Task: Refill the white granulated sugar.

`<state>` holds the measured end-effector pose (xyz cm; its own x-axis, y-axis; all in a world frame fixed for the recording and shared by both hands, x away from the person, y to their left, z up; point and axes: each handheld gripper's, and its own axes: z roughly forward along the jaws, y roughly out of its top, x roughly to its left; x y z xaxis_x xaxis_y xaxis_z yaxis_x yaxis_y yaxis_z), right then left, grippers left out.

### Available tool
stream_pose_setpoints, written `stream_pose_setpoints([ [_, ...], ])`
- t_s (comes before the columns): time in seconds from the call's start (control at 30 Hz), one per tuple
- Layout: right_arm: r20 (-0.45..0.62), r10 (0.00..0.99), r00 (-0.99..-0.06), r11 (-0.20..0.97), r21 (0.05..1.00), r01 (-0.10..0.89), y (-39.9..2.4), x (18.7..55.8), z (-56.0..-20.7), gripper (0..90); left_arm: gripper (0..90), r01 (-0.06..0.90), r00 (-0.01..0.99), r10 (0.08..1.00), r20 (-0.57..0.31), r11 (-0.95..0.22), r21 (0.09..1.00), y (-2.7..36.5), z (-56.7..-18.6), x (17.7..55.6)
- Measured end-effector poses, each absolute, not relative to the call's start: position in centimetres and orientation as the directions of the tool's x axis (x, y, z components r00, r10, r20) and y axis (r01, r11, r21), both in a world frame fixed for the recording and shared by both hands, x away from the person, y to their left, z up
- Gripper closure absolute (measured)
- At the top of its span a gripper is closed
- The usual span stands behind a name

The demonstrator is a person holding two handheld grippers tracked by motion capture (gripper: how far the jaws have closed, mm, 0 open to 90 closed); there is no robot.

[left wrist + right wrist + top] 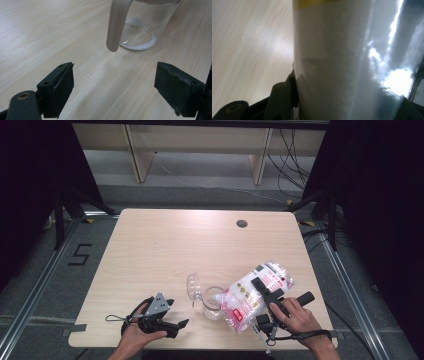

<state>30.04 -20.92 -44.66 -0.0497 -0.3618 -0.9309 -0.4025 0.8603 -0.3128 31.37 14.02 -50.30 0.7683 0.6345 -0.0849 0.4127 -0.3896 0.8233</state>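
You had the right gripper (264,292) clamped on the bag (250,295), tipped with its low end at the mouth of the glass jar (214,301) near the table's (165,240) front edge. Lid (193,286) was already off, lying just beside the jar. Only a thin white layer sat in the jar bottom (137,40), so most of the pour was left. Left gripper (167,317) idled on the table, jaws apart, empty.
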Motion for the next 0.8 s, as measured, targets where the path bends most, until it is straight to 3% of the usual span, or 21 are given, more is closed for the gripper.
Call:
stream_pose_setpoints([
  [0.8, -0.933, -0.358, -0.044, 0.857, -0.309, -0.413, -21.14, 30.24, -44.97, 53.4, 15.7, 0.415, 0.768, 0.634, -0.088, -0.389, 0.823, 14.01, -50.27, 31.37],
])
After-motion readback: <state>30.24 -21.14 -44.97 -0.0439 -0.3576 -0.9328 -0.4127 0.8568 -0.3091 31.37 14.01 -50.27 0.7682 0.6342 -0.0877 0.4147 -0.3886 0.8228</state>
